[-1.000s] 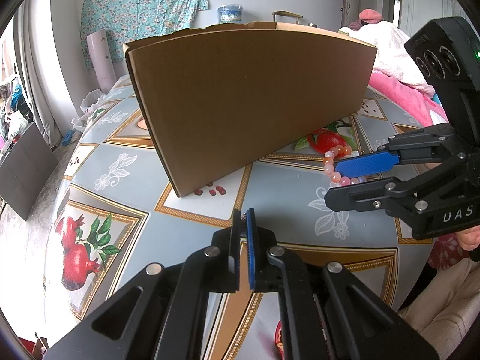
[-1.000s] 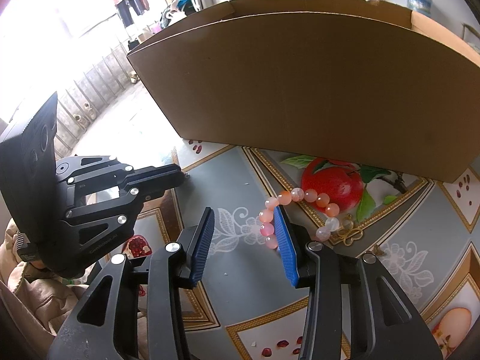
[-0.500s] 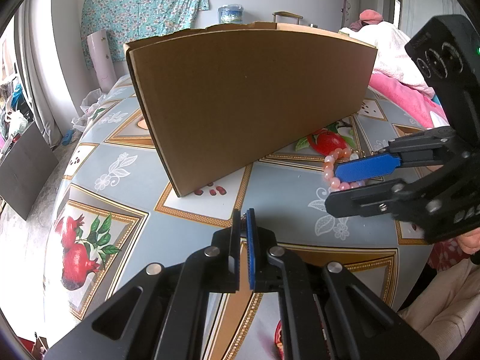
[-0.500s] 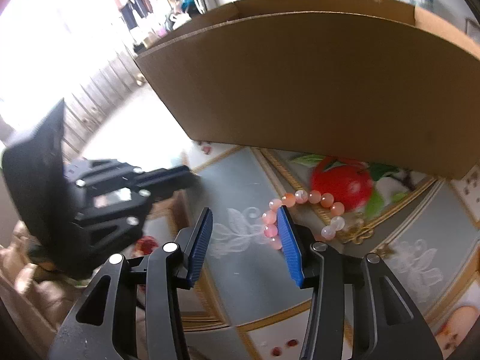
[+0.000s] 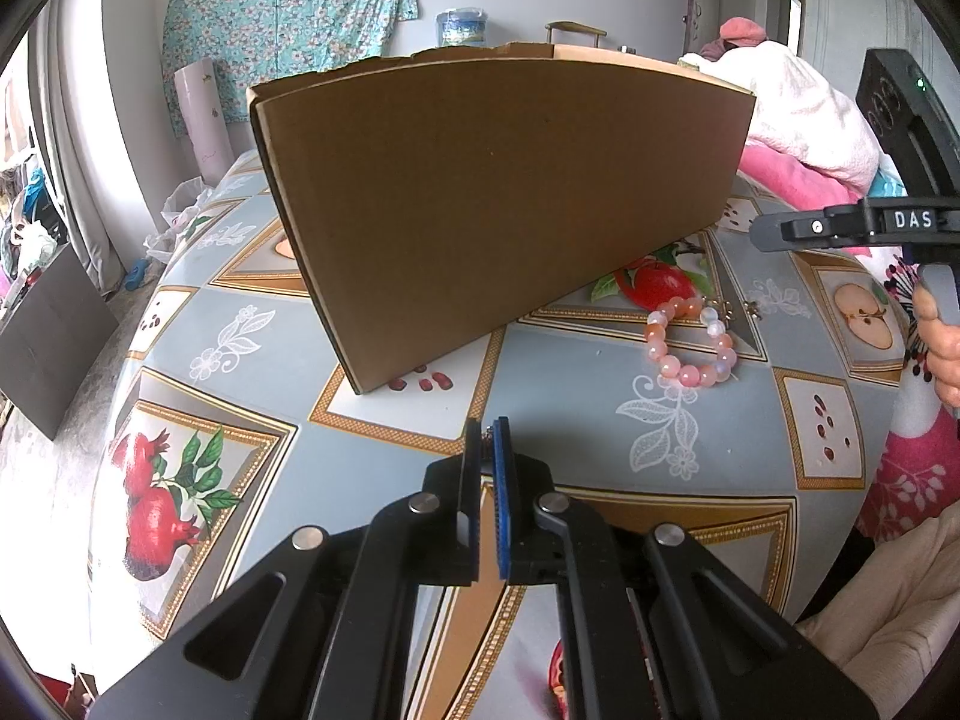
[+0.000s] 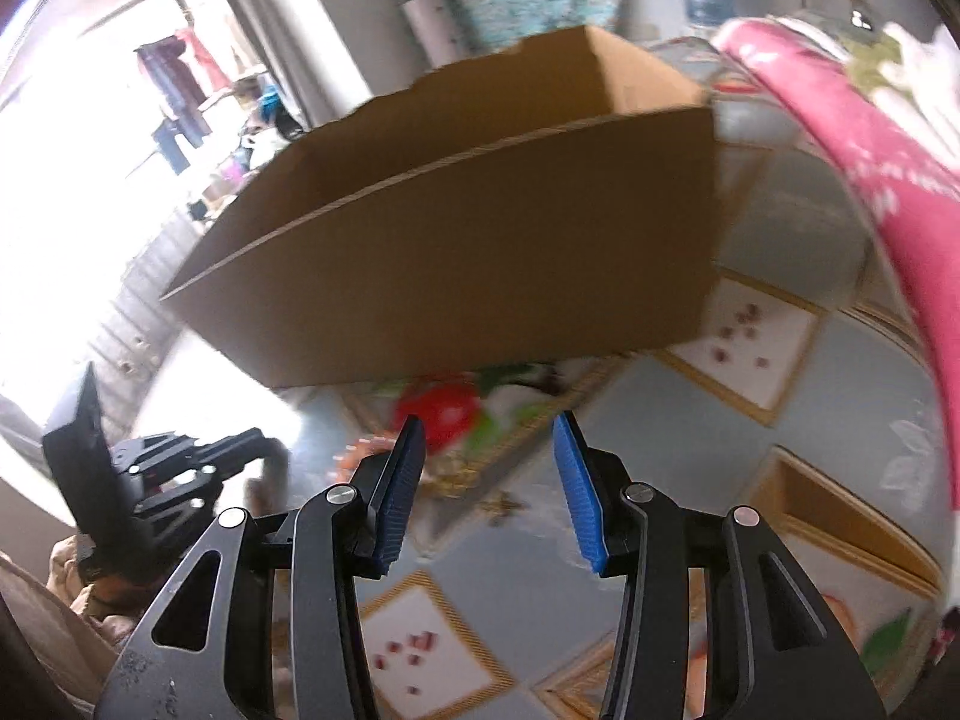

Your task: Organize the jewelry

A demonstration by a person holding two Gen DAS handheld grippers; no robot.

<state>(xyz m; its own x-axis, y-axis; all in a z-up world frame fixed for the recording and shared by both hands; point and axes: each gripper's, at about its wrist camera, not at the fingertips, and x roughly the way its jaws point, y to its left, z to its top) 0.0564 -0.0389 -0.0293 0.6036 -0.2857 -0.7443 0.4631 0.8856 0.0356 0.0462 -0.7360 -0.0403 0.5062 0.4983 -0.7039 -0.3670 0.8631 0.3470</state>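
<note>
A bracelet (image 5: 690,342) of pink and peach beads lies on the patterned tablecloth, just in front of the cardboard box's (image 5: 498,198) right corner. My right gripper (image 5: 765,232) hovers above and to the right of it, seen edge-on. In the right wrist view, which is blurred, that right gripper (image 6: 489,426) stands open with nothing between its blue pads. There the bracelet (image 6: 354,456) shows as a smear left of the left finger, and the box (image 6: 480,276) rises ahead. My left gripper (image 5: 487,426) is shut low over the table, near the front; the left gripper (image 6: 264,441) also appears in the right wrist view.
The tall open box fills the table's (image 5: 240,360) middle. Pink and white blankets (image 5: 798,120) are piled at the right, close to the right gripper. A person's hand (image 5: 942,336) holds the right tool's handle. A dark board (image 5: 48,336) leans on the floor at left.
My right gripper has pulled away from the bracelet, swinging right and rolling, so the beads now lie clear of its fingers. The left gripper has stayed still and shut.
</note>
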